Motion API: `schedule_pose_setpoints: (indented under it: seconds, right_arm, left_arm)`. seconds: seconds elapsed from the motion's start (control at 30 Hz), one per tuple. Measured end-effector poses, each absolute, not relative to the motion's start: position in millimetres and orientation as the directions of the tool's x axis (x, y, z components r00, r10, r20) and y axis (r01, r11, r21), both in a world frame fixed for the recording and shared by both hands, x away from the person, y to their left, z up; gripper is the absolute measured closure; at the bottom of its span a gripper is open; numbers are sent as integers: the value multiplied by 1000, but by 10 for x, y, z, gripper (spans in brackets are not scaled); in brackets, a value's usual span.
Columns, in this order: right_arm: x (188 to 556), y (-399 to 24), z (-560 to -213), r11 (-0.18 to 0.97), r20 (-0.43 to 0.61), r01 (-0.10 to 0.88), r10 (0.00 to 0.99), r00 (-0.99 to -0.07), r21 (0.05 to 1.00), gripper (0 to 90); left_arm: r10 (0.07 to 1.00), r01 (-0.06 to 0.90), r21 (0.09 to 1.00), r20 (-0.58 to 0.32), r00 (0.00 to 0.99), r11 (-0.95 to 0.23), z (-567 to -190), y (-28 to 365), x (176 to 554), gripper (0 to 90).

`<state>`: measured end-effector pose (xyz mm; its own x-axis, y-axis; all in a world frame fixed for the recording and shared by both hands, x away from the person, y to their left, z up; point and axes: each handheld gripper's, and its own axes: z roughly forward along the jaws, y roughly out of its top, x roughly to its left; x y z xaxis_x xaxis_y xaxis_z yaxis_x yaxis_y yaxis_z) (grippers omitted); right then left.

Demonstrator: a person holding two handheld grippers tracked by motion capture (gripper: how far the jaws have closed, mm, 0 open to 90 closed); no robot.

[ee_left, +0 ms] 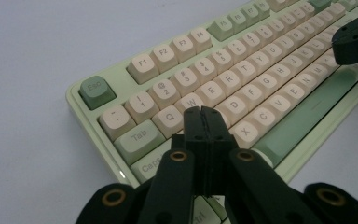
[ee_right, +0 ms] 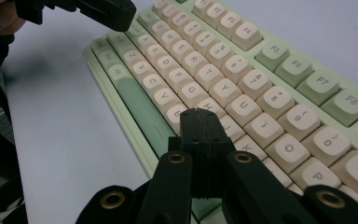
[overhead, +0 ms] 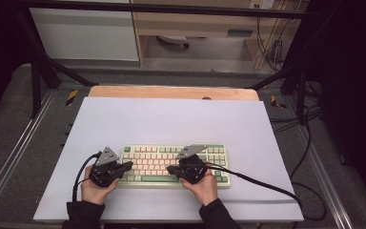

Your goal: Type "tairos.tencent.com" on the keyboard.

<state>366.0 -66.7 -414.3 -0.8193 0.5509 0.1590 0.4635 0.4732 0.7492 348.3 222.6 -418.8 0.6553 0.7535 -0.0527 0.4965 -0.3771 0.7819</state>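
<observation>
Two closed hand-held grippers [overhead: 129, 165] [overhead: 170, 169] — over keyboard [overhead: 171, 164]

— On the table [overhead: 171, 92]?
— Wooden top, covered almost whole by a pale sheet [overhead: 171, 121].
— And on the sheet?
— A green-and-cream keyboard [overhead: 162, 160], lying flat near the front edge, long side parallel to it.

Even, dim overhead light; dark, murky edges around the pale worktop [overhead: 171, 119]. Close views are soft, far keyboard [ee_left: 242, 84] keys blurred.
</observation>
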Motion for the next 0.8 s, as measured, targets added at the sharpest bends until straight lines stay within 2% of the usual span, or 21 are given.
schedule_pose_setpoints:
  seconds: [0.8]
  right_arm:
    - [3723, -531, -4299, 478, 168, 474, 551, -818, 740, 900]
  left_arm:
    - [758, 499, 784, -57, 650, -369, -4195, 2237, 3489, 900]
